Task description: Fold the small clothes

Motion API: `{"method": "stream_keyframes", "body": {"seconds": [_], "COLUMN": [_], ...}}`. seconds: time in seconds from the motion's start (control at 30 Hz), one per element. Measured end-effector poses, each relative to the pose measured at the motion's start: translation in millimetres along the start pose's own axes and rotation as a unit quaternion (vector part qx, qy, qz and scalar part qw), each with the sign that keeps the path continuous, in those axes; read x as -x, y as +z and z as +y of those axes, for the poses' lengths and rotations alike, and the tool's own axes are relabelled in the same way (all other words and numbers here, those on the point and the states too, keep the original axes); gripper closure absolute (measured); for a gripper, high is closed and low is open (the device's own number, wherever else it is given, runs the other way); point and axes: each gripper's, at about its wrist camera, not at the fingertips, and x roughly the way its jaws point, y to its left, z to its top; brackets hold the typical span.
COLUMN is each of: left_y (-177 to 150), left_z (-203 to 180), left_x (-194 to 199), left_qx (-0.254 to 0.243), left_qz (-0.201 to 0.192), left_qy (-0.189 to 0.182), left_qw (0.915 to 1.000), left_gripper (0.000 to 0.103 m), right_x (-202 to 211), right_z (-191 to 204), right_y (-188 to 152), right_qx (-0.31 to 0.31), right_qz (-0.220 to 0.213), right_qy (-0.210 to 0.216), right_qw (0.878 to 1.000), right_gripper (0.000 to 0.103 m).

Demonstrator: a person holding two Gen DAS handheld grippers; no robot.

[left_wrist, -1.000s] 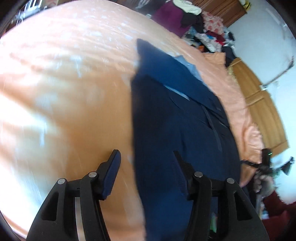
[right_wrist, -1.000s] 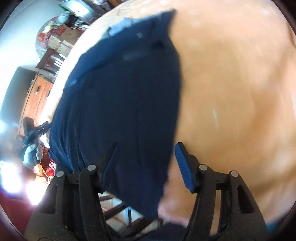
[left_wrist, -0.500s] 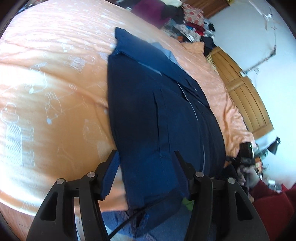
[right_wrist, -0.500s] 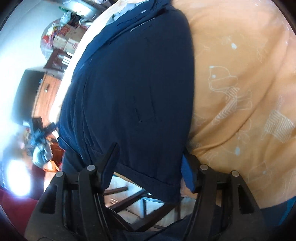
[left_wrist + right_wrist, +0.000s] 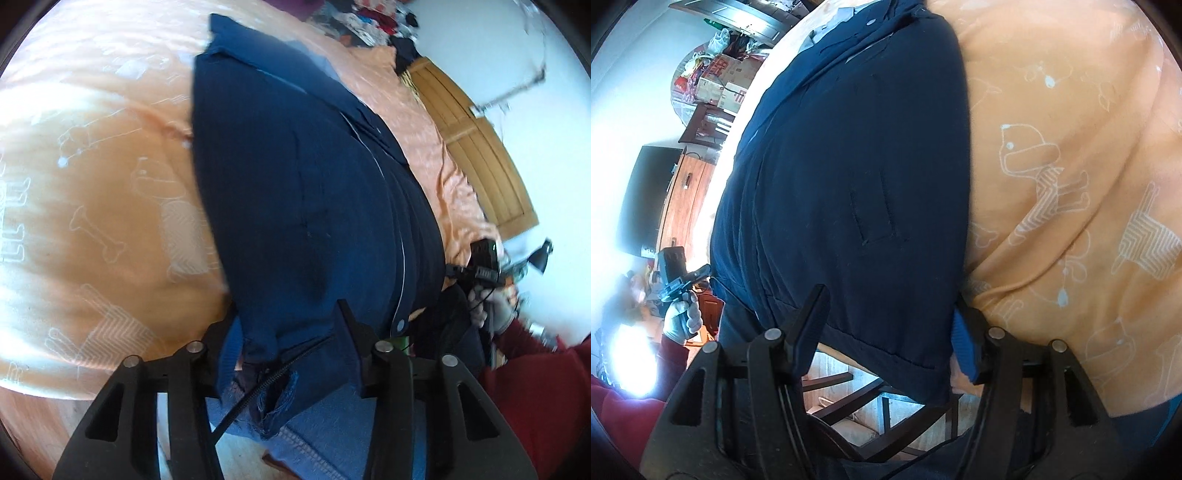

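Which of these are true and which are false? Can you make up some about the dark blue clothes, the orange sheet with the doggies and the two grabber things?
1. The dark blue garment lies on an orange bedsheet printed with white dogs and bones. True.
2. The left gripper is shut tight with nothing between its fingers. False: it is open, with the garment's near hem between the fingers.
3. The right gripper is open, straddling the garment's near hem. True.
4. The garment is rolled into a ball. False: it is spread out flat and long.
5. A gloved hand with a dark red sleeve holds the other gripper's handle in the right wrist view. True.
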Motion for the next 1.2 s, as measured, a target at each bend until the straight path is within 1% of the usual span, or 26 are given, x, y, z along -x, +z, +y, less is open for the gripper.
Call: {"method": "stream_keyframes", "body": {"seconds": [0.03,0.07,0.1,0.13,0.2,0.23,0.27,0.3,0.37,0.43,0.5,0.53,0.6,0.67,0.77,0.8,0.87,0.9,0.97,1.03,1.13,1.2], "left_y": [-0.9,-3.1,-8.3,-13.6,-27.9,-32.3,-35.2,-36.0,-35.6,-37.3,-40.8,-40.1,-34.6,-22.9,-7.2,0.2,9.4,13.2,14.3,10.8,5.0,2.8], "left_z": [-0.5,-4.8,-19.5,-34.7,-67.9,-74.7,-76.3,-69.9,-42.7,-22.9,-15.8,-13.8,-10.0,-10.5,-18.6,-21.5,-18.3,-16.4,-15.4,-16.8,-20.8,-18.0], "left_x": [-1.1,-1.1,6.7,17.1,43.6,51.7,60.0,67.1,72.3,68.0,60.2,56.0,49.0,44.6,36.2,33.0,25.5,21.8,15.2,9.0,4.7,4.1], "left_qx": [0.006,0.009,-0.004,-0.029,-0.086,-0.098,-0.099,-0.085,-0.038,-0.004,0.002,0.005,0.014,0.008,-0.02,-0.028,-0.03,-0.027,-0.025,-0.03,-0.044,-0.039], "left_qz": [0.011,0.027,0.04,0.041,0.043,0.037,0.026,0.01,-0.017,-0.016,-0.007,-0.007,-0.015,-0.025,-0.039,-0.045,-0.05,-0.05,-0.039,-0.021,0.001,0.007], "left_qy": [-0.013,-0.037,-0.082,-0.113,-0.158,-0.157,-0.146,-0.131,-0.09,-0.065,-0.052,-0.039,-0.02,0.003,0.03,0.048,0.075,0.08,0.075,0.052,0.026,0.023], "left_qw": [0.9998,0.9989,0.9958,0.9923,0.9827,0.982,0.984,0.9876,0.9951,0.9978,0.9986,0.9992,0.9996,0.9997,0.9986,0.9974,0.9955,0.9952,0.9961,0.9979,0.9987,0.9989], "left_gripper": [0.056,0.056,0.055,0.051,0.048,0.045,0.045,0.045,0.045,0.045,0.045,0.045,0.045,0.045,0.045,0.046,0.046,0.046,0.046,0.046,0.046,0.049], "right_x": [0.4,0.8,1.8,1.5,-0.2,-0.9,-1.6,-3.1,-4.3,-4.3,-4.0,-4.0,-4.0,-3.5,-2.9,-2.5,-1.9,-1.8,-2.0,-1.8,0.8,0.8], "right_z": [-0.5,0.0,-2.8,-2.9,-2.5,-2.7,-3.3,-3.4,-3.3,-3.6,-4.5,-5.0,-6.9,-8.6,-9.7,-10.7,-11.6,-11.9,-12.0,-11.2,-10.0,-8.8], "right_y": [0.5,0.8,0.9,0.8,1.5,3.0,4.4,5.6,6.9,8.1,8.6,8.7,9.3,9.7,9.6,9.7,9.4,9.5,9.2,8.1,6.9,7.0], "right_qx": [-0.001,-0.002,0.0,0.001,-0.002,-0.004,-0.004,-0.003,-0.002,0.0,0.001,0.001,0.001,0.002,0.003,0.003,0.002,0.002,0.002,0.001,0.005,0.009], "right_qz": [0.0,0.001,0.002,0.002,0.002,0.002,0.003,0.005,0.006,0.008,0.008,0.008,0.008,0.009,0.007,0.006,0.004,0.004,0.004,0.004,0.002,0.006], "right_qy": [0.002,0.002,0.002,0.003,0.008,0.013,0.017,0.019,0.021,0.023,0.026,0.027,0.031,0.033,0.036,0.038,0.041,0.041,0.041,0.042,0.039,0.039], "right_qw": [1.0,1.0,1.0,1.0,1.0,1.0,1.0,1.0,1.0,1.0,1.0,1.0,0.999,0.999,0.999,0.999,0.999,0.999,0.999,0.999,0.999,0.999], "right_gripper": [0.042,0.042,0.042,0.041,0.038,0.035,0.033,0.032,0.031,0.031,0.031,0.031,0.031,0.03,0.03,0.031,0.031,0.031,0.031,0.031,0.033,0.034]}}
